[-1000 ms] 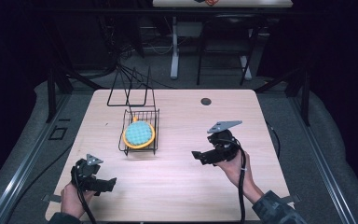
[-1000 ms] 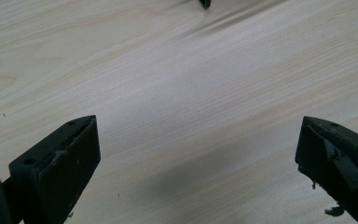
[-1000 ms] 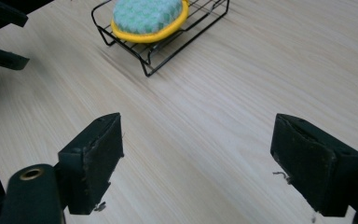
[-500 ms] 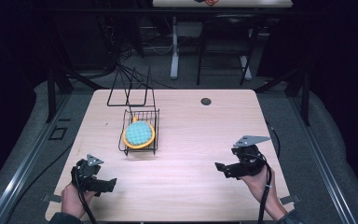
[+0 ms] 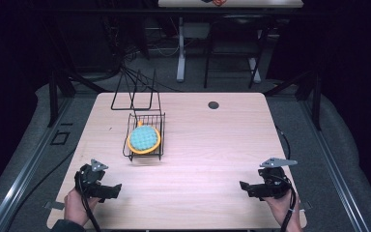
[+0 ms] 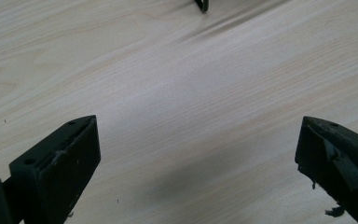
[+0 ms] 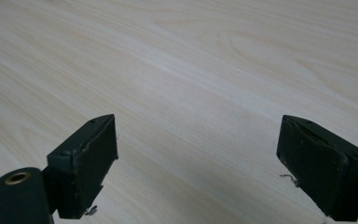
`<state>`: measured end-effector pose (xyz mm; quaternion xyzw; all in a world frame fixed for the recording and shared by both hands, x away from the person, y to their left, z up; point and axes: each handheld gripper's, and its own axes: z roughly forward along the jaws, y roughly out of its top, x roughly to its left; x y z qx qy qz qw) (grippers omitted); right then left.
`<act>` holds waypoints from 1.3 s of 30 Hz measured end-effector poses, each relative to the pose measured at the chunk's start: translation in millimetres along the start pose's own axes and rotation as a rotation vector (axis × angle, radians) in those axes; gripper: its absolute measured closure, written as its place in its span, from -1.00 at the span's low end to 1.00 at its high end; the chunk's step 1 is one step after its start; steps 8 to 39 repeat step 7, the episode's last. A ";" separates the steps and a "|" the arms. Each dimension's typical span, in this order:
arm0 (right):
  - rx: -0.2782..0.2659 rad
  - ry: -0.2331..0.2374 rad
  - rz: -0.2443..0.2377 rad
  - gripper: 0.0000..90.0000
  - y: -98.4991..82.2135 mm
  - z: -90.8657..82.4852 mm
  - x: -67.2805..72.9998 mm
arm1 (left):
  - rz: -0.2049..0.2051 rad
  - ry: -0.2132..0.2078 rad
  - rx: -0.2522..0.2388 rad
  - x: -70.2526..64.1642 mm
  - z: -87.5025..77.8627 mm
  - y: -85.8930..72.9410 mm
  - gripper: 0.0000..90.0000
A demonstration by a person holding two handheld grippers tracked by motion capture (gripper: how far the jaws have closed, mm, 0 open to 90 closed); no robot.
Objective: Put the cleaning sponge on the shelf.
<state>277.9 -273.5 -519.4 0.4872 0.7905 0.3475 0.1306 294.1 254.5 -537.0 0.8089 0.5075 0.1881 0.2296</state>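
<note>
Right gripper (image 5: 244, 185) moved back to table (image 5: 212, 145) near edge, jaws opening wide, empty; left gripper (image 5: 116, 189) wide, empty.

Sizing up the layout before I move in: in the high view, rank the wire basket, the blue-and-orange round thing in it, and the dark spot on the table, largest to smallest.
1. wire basket
2. blue-and-orange round thing, which fits inside the basket
3. dark spot, far the smallest, though it lies farther from the camera
</note>
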 end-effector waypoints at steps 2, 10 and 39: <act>0.013 -0.007 -0.005 -0.74 -0.9 1.8 -0.9 | -0.004 -0.013 -0.009 0.2 0.3 0.4 -1.00; 0.020 0.003 0.006 -0.72 -0.4 5.4 -3.2 | -0.001 -0.007 -0.015 0.7 0.7 1.3 -1.00; 0.020 0.003 0.006 -0.72 -0.4 5.4 -3.2 | -0.001 -0.007 -0.015 0.7 0.7 1.3 -1.00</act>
